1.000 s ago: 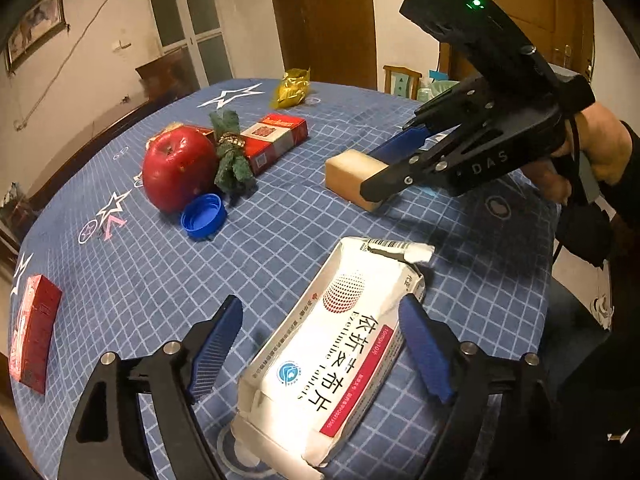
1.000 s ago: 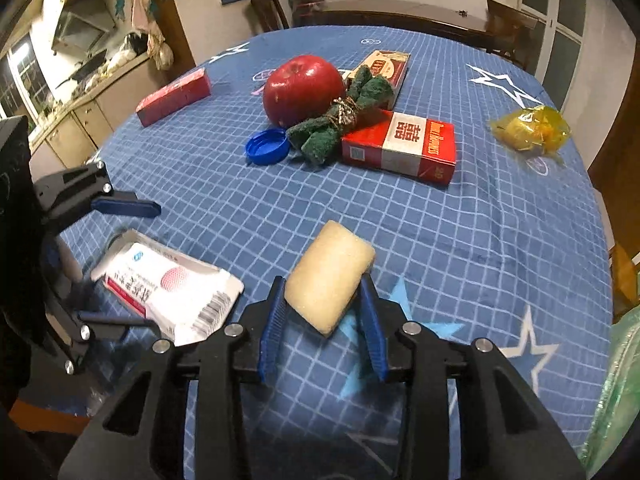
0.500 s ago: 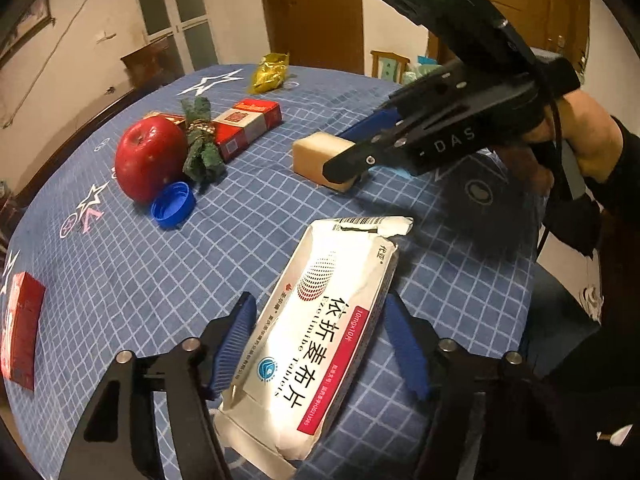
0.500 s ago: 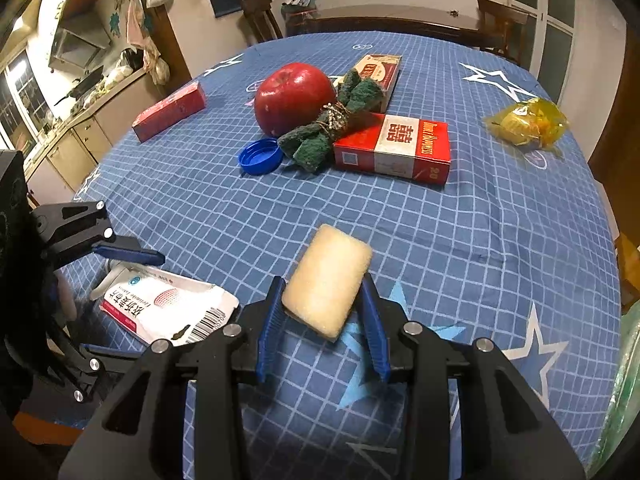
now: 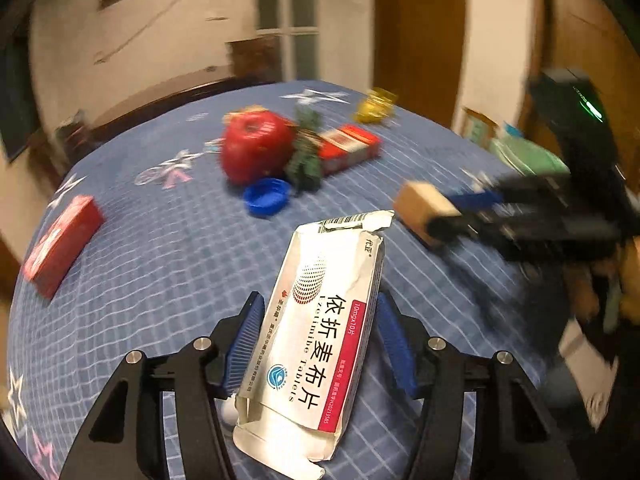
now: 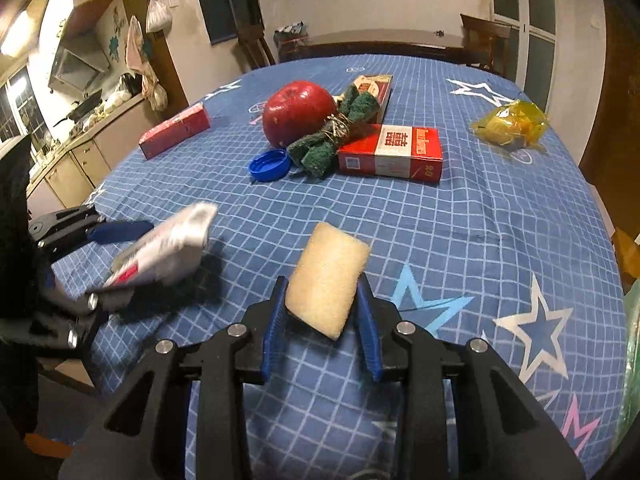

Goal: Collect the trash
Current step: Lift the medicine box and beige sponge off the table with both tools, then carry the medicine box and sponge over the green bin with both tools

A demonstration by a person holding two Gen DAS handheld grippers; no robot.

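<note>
White tablet box [image 5: 328,344] pinched between left gripper [image 5: 316,344] pads. Right gripper [image 6: 322,308] clamps tan sponge [image 6: 326,276]. Apple [image 6: 298,112], blue cap [image 6: 270,165], red carton [image 6: 394,152] beyond on tablecloth [image 6: 480,240].

A blue checked cloth printed with stars covers the round tabletop [image 6: 500,240]. On it lie a red apple [image 6: 299,113], a blue bottle cap [image 6: 270,165] just beside it, and a green scouring pad bundle [image 6: 334,134] touching a red cigarette pack [image 6: 394,153]. A second red box [image 6: 175,130] sits well apart to one side, a crumpled yellow wrapper [image 6: 510,123] to the other.
</note>
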